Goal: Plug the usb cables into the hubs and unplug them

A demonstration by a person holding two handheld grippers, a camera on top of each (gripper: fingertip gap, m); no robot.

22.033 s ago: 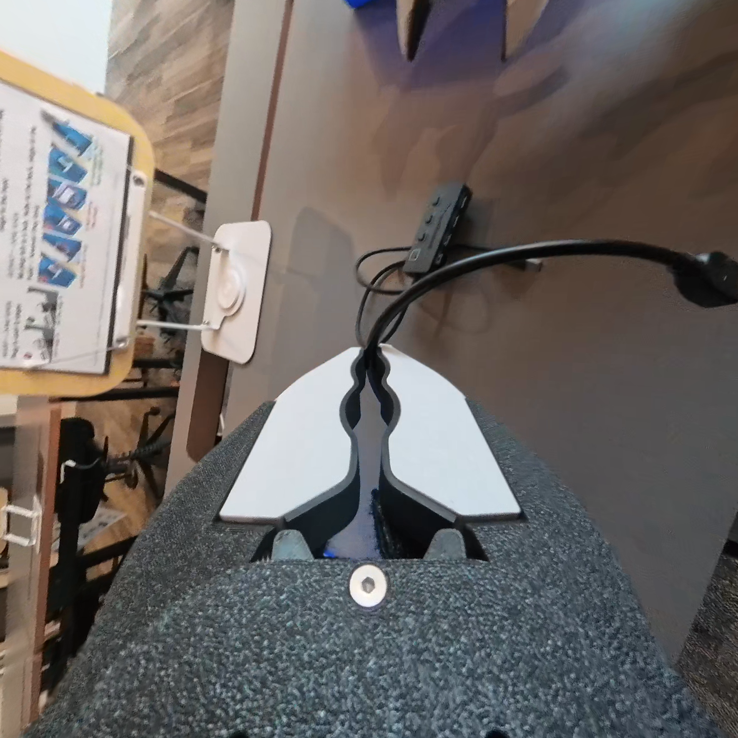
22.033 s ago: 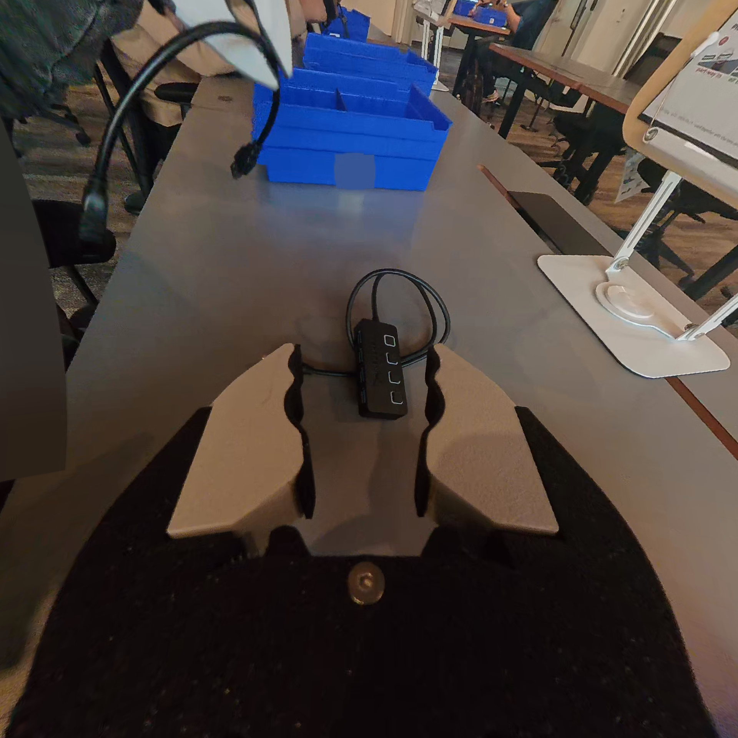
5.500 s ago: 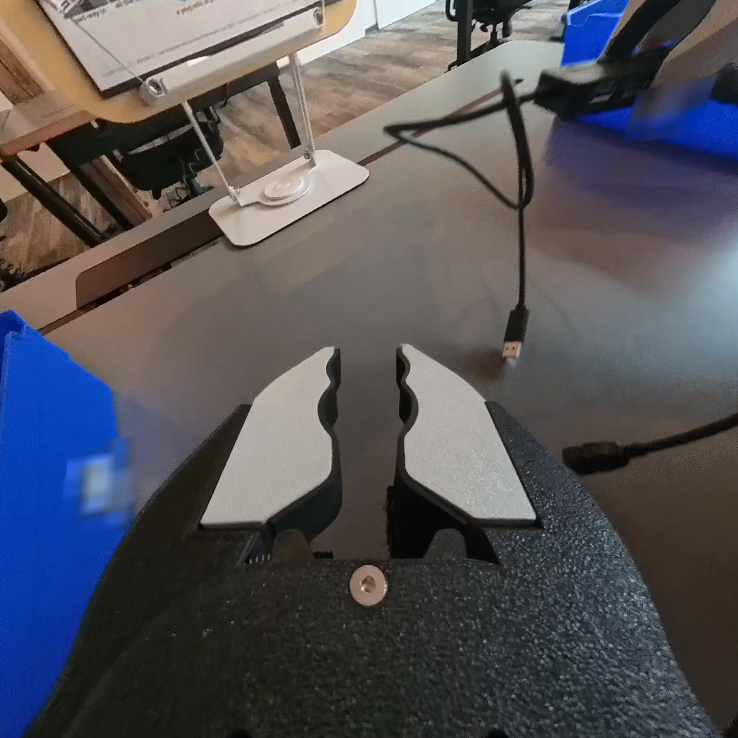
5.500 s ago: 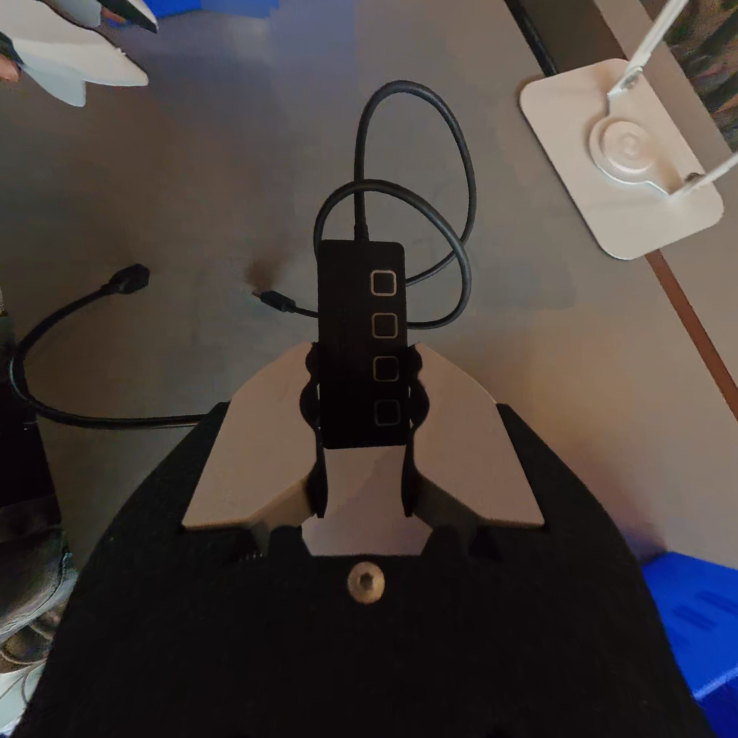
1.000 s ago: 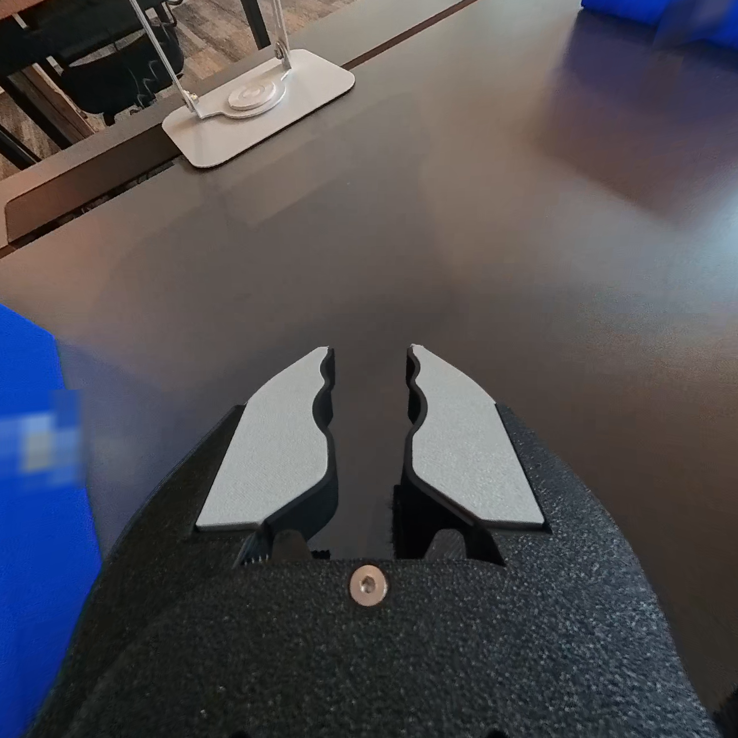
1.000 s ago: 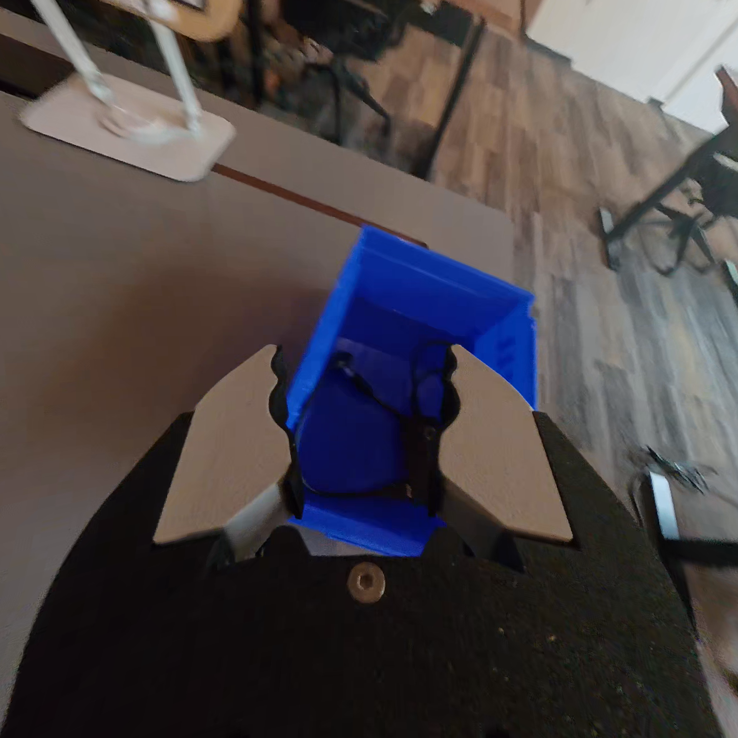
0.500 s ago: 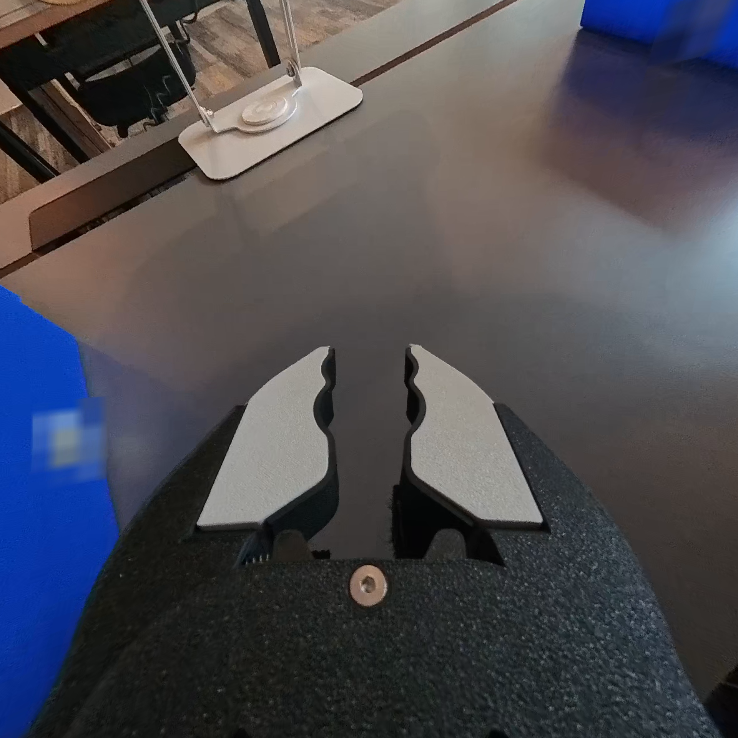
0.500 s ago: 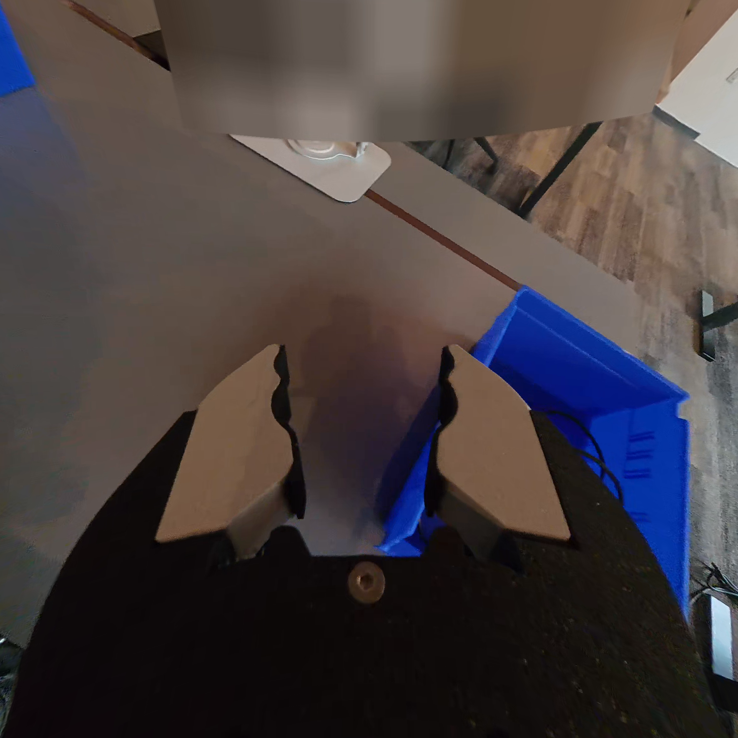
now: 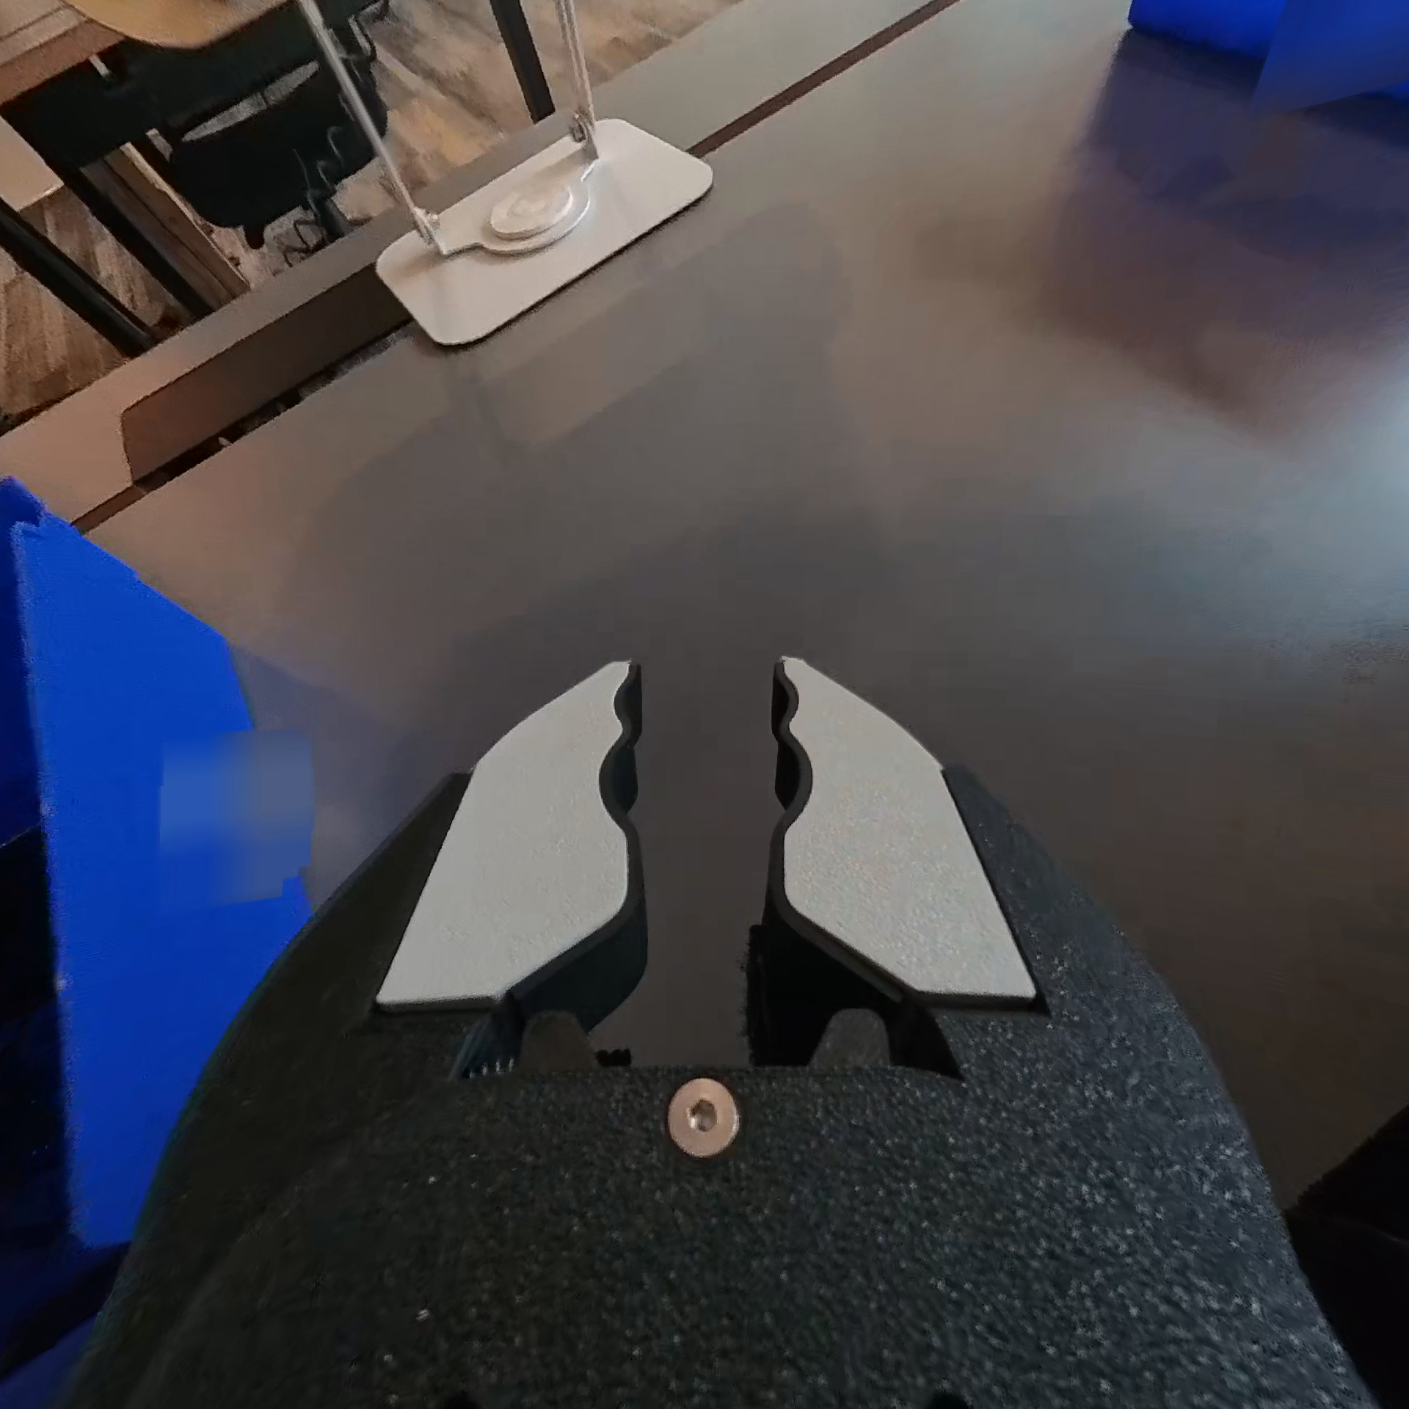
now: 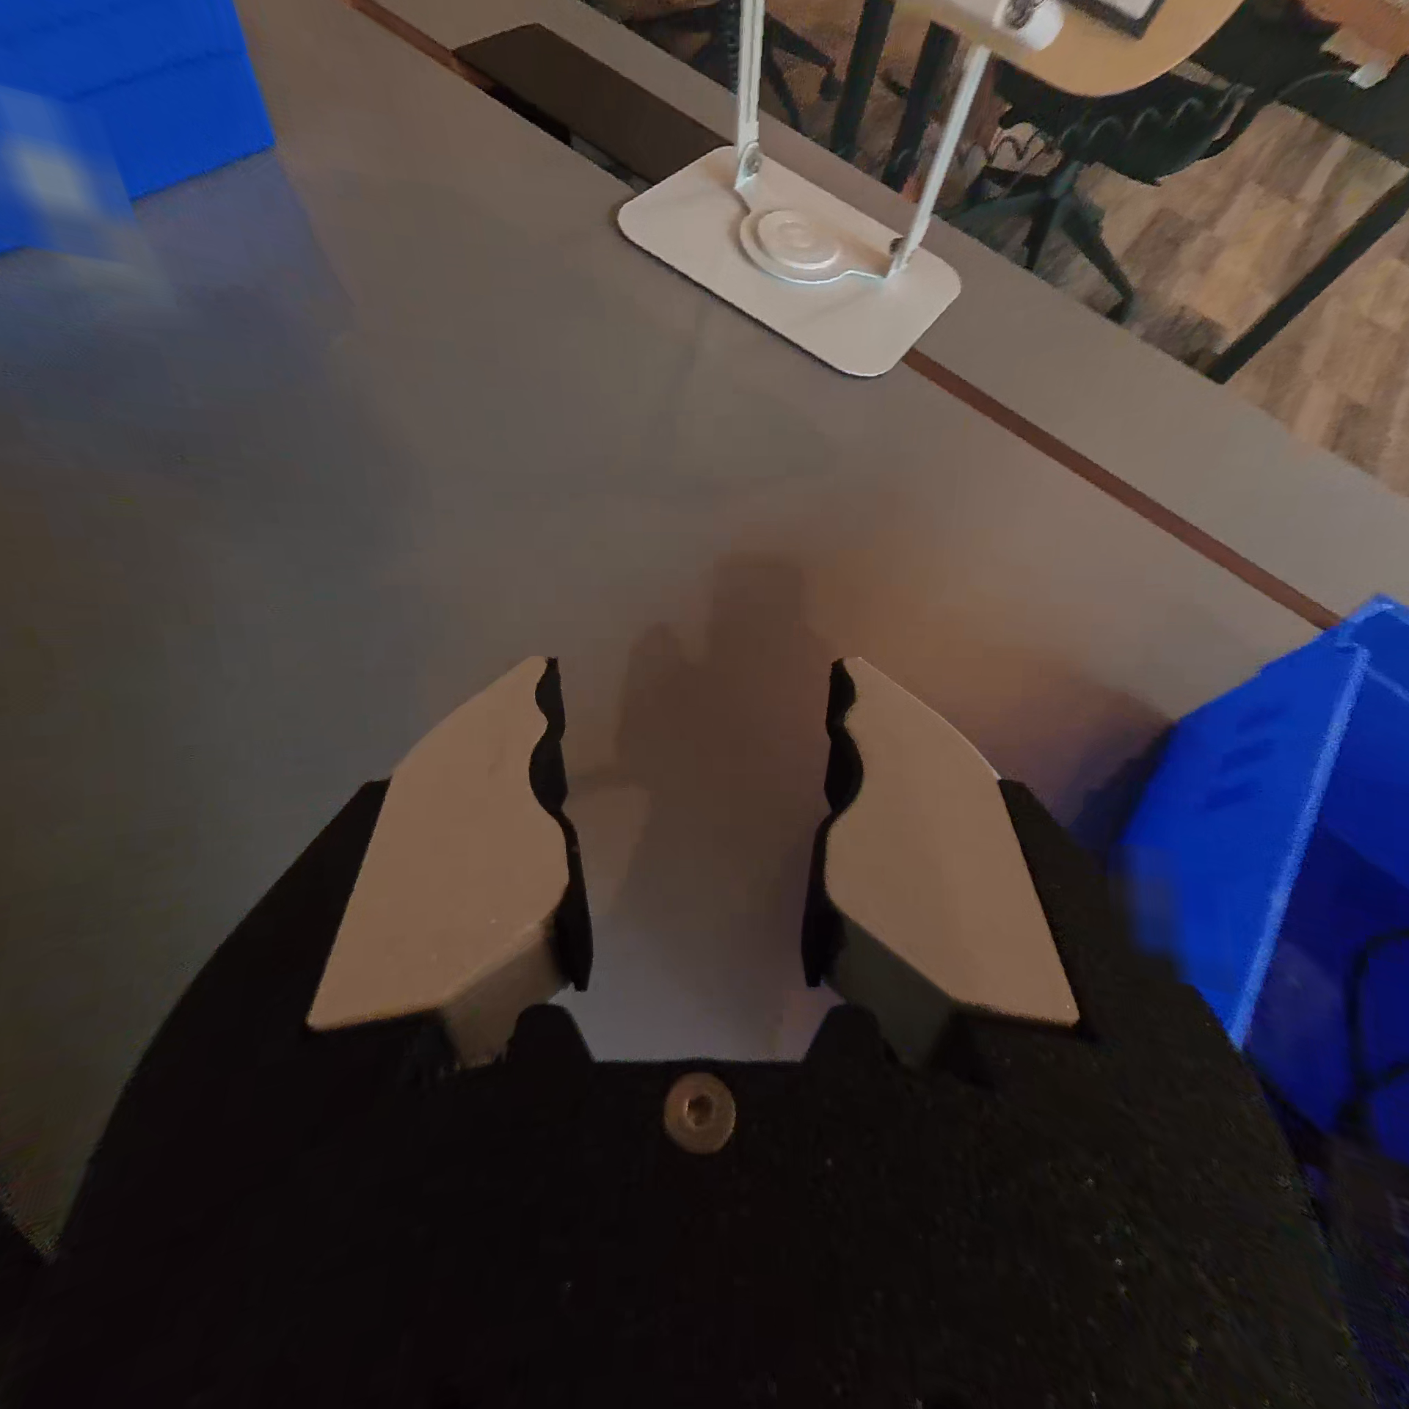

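Blue plastic bins flank your working area: one bin (image 9: 114, 839) sits close on the left of the left wrist view, and another bin (image 10: 1296, 877) sits just right of your right gripper, with a thin black cable (image 10: 1372, 999) visible inside it. That cable is the only task item on show. No hub can be found in either view; it may lie in a bin, but the pictures do not confirm it.

Your left gripper (image 9: 705, 675) hovers above the dark bench (image 9: 839, 457) with its fingers (image 9: 534, 839) narrowly parted and nothing between them. Your right gripper (image 10: 694, 671) is over bare bench as well, fingers (image 10: 930, 854) spread wider, also empty.

A silver stand base (image 10: 823, 305) rests at the far edge of the bench, well apart from both grippers, and is not part of the job.

Assessment: nothing on the bench is plugged, and no cable or hub is laid out there. Either the work has not begun or the items are already put away; the pictures do not settle which. If it is the start, you still have to fetch cable and hub from the bins, then mate and separate them.
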